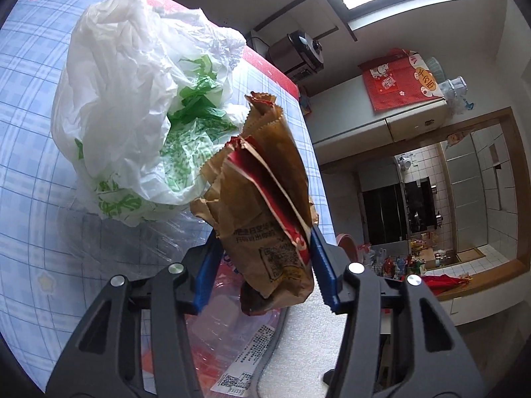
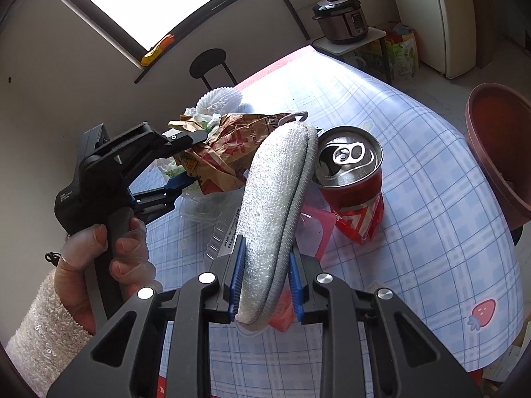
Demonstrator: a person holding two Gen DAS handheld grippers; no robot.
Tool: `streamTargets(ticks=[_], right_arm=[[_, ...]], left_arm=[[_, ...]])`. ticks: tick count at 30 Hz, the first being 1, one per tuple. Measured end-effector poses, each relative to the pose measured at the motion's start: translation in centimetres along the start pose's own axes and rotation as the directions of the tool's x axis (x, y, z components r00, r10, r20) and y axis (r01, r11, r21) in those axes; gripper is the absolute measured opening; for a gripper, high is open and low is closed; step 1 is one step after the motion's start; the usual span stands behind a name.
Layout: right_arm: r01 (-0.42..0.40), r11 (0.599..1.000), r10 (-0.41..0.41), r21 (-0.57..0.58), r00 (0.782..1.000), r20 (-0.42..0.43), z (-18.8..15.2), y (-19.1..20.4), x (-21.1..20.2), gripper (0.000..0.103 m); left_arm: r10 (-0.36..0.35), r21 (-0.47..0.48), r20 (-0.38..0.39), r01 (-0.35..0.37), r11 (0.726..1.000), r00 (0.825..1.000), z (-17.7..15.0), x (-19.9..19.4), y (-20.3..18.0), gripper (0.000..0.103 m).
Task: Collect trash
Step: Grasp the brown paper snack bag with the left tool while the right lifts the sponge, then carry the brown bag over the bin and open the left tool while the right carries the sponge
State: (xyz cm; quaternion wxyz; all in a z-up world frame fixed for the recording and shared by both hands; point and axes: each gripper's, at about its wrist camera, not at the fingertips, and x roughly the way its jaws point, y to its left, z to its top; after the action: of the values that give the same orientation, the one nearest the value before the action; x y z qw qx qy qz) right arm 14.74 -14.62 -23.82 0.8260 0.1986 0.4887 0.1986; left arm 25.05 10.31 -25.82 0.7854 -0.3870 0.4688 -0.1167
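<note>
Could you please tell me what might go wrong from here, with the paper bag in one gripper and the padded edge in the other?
1. The left gripper pinches the crumpled brown paper bag only near one end; it may slip or tear.
2. The opened red can stands right beside the silver padded bag edge that the right gripper clamps; tugging that edge could topple it and spill any leftover drink.
3. The white plastic bag lies loose and could be swept along.

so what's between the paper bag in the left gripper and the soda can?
The silver padded bag rim, held up by the right gripper, stands between the paper bag and the can; right wrist view.
</note>
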Motion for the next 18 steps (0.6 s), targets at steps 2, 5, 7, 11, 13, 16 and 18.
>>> streamTargets(ticks=[2,5,7,11,13,16,18], right_arm=[[-0.007,1.000,0.007,-0.004,1.000,-0.001,0.0,0.2,-0.3,0.021],[-0.031,0.999,0.031,0.005,1.000,0.002,0.0,0.3,-1.0,0.019],[-0.051,0.999,0.051,0.003,0.999,0.010,0.0,0.5,-1.6,0.017],[-0.072,0.997,0.073,-0.039,0.997,0.036,0.1,1.4,-2.9,0.017],[-0.082,0.995,0.085,-0.050,0.995,0.050,0.3,1.7,-3.6,0.017],[-0.096,0.993,0.101,-0.069,0.992,0.081,0.7,2.0,-4.8,0.017],[-0.100,0.991,0.109,-0.084,0.988,0.109,1.0,2.0,-6.1,0.017]], left_arm=[[0.022,0.047,0.016,-0.023,0.999,1.000,-0.3,-0.8,-0.5,0.051],[0.048,0.099,0.043,-0.053,0.994,0.998,-1.0,-2.8,-1.2,0.051],[0.074,0.144,0.079,-0.085,0.986,0.994,-1.7,-4.5,-2.1,0.050],[0.140,0.220,0.164,-0.174,0.960,0.977,-3.1,-8.1,-3.6,0.050],[0.164,0.235,0.214,-0.214,0.948,0.963,-3.8,-9.9,-4.2,0.050],[0.199,0.244,0.286,-0.272,0.931,0.937,-5.0,-12.9,-4.9,0.050],[0.212,0.244,0.320,-0.296,0.923,0.923,-5.8,-15.0,-4.8,0.050]])
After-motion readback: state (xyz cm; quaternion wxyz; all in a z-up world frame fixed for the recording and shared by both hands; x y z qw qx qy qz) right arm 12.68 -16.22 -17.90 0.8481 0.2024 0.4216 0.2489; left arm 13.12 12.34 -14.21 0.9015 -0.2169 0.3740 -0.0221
